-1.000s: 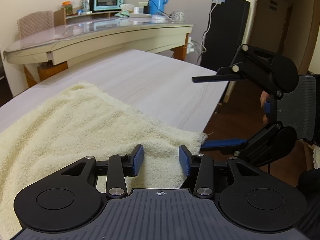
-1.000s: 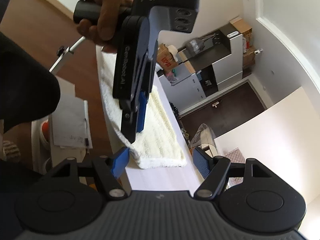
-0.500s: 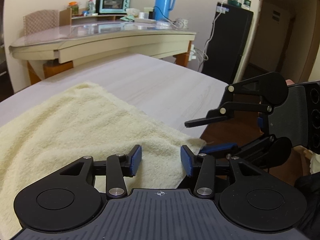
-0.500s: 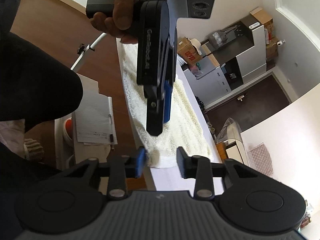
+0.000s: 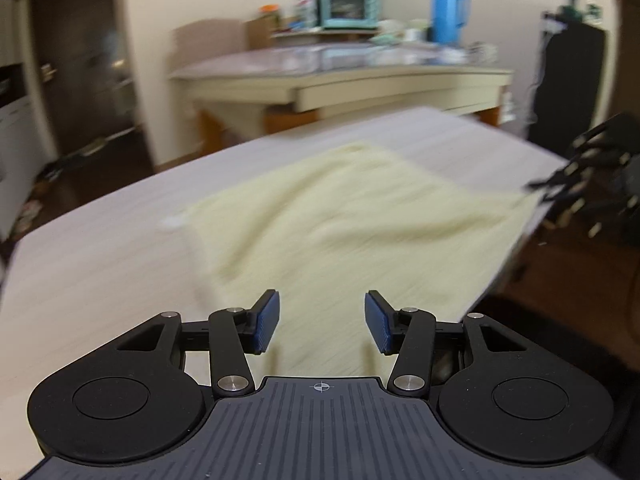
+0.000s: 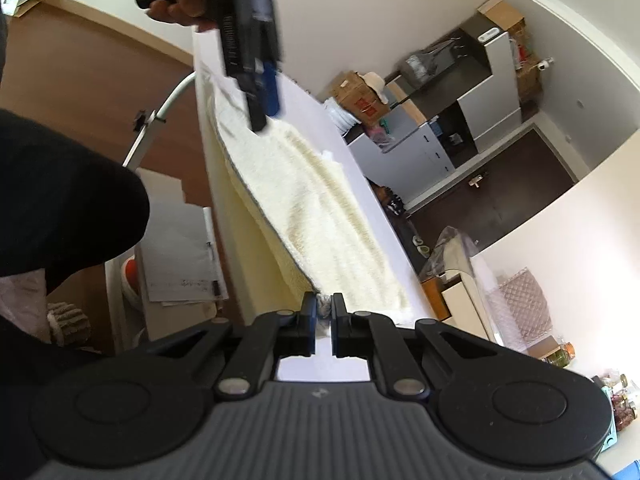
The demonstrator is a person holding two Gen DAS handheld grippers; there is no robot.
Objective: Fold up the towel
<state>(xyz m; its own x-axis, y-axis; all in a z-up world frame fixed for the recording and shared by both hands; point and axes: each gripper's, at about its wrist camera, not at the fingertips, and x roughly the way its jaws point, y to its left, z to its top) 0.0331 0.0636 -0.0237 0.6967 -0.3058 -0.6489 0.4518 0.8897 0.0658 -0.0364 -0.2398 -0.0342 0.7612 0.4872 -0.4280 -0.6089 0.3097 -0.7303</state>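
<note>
A cream terry towel [image 5: 352, 216] lies spread on the pale wood table [image 5: 100, 264], its near edge at the table's front. My left gripper [image 5: 322, 322] is open and empty just above the towel's near edge; it also shows in the right wrist view [image 6: 262, 80], over the towel's far end. My right gripper [image 6: 323, 320] is shut on a corner of the towel [image 6: 320, 208], which lifts slightly toward the jaws. It appears blurred at the right in the left wrist view [image 5: 592, 172].
A long counter [image 5: 344, 80] with a teal oven and blue flask stands behind the table. A black fridge [image 5: 568, 80] is at the back right. A chair with papers [image 6: 176, 256] sits beside the table's near edge. Dark floor lies past the table's edges.
My right gripper closed on the towel's corner. My left gripper swung away from that corner along the towel's near edge to the other end, still open.
</note>
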